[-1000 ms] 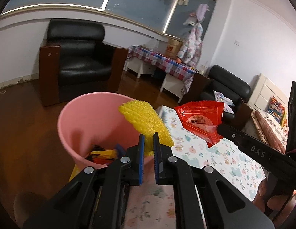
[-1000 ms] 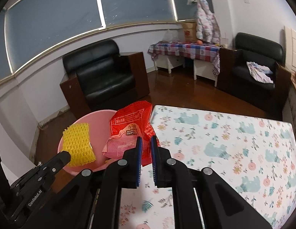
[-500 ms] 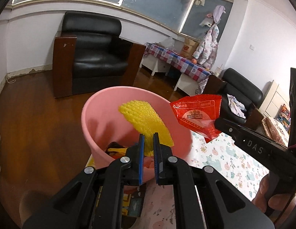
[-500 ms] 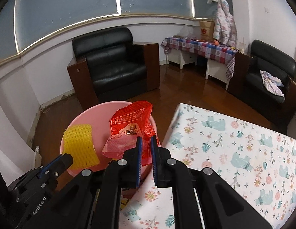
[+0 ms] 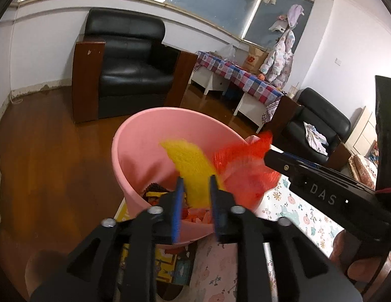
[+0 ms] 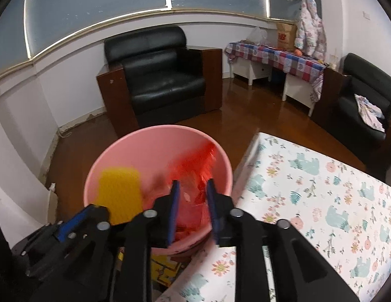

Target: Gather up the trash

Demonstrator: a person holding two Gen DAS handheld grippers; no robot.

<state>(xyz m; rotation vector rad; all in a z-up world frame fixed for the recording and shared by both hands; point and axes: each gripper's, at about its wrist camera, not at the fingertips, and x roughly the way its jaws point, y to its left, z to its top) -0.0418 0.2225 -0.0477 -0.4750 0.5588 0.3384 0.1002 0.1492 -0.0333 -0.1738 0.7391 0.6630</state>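
Left wrist view: both grippers' fingers [image 5: 179,196] spread apart above round pink plastic bucket [image 5: 135,151], blurred yellow foam netting [image 5: 193,166] and crinkly red wrapper [image 6: 198,166] between.

The room is looking bright from lights inside, while the windows [image 6: 94,7] are showing dark and the wood floor [image 5: 44,151] is shining with soft glare. The yellow foam [image 5: 193,166] and the red wrapper [image 6: 198,166] are looking smeared and blurry. Both round pictures are bending straight lines and going black at the corners.
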